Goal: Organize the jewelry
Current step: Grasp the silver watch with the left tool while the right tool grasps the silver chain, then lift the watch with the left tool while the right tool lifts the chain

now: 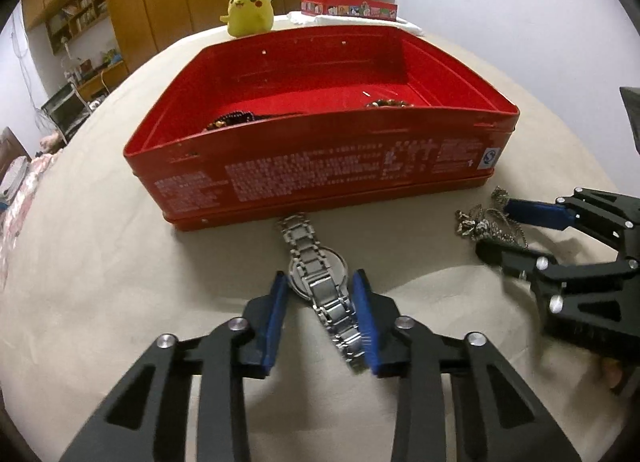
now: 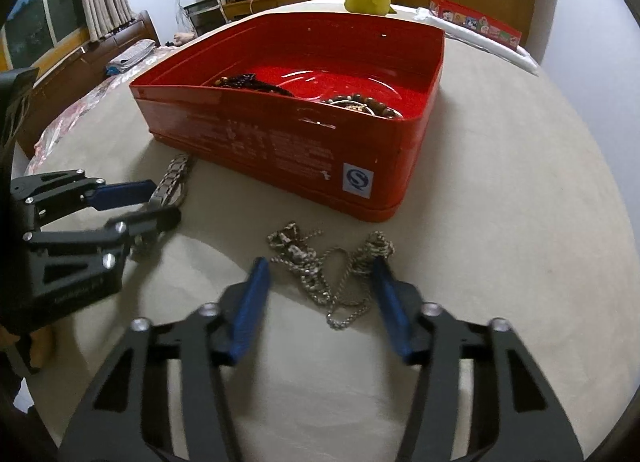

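Note:
A silver metal watch [image 1: 318,274] lies on the beige table in front of the red tin box [image 1: 320,170]. My left gripper [image 1: 322,282] is open, its blue pads on either side of the watch, not closed on it. A silver chain necklace [image 2: 328,266] lies tangled on the table near the box's corner. My right gripper [image 2: 320,270] is open around the chain. The box [image 2: 304,142] holds dark beaded bracelets [image 2: 248,82] and a brown bead bracelet [image 2: 360,102]. The right gripper also shows in the left wrist view [image 1: 500,226], and the left gripper in the right wrist view [image 2: 160,198].
A yellow Pikachu plush [image 1: 250,8] sits at the table's far edge behind the box. A red printed carton [image 1: 348,8] on white cloth lies far right. Wooden cupboards and a bed stand beyond the table.

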`<control>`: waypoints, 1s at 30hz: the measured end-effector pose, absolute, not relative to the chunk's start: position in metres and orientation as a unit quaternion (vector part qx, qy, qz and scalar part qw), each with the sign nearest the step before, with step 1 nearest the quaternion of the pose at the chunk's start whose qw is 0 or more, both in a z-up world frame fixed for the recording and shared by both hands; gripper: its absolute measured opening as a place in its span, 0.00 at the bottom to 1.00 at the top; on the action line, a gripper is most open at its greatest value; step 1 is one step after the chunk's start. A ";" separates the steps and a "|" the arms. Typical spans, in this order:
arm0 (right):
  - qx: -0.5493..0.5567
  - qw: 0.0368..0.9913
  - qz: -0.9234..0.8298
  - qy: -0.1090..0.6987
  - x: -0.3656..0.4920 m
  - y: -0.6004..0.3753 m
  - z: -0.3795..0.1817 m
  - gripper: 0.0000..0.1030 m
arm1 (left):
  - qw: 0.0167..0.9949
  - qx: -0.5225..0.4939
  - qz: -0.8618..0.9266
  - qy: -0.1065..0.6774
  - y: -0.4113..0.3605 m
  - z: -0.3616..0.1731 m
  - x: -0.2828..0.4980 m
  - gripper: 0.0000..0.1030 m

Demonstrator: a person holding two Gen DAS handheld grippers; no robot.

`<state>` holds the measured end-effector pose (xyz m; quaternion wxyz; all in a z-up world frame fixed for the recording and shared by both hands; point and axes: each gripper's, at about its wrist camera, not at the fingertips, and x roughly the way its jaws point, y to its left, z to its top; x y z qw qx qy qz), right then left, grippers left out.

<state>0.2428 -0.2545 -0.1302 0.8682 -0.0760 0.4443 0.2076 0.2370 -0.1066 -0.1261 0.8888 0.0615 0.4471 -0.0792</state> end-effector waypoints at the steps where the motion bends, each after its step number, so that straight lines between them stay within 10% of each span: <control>1: -0.073 0.867 0.212 0.446 0.243 -0.254 -0.130 0.20 | 0.889 0.060 -0.081 0.447 -0.106 -0.126 0.236 0.30; 30: -0.047 0.872 0.216 0.437 0.225 -0.261 -0.104 0.09 | 0.894 0.058 -0.083 0.436 -0.093 -0.111 0.215 0.29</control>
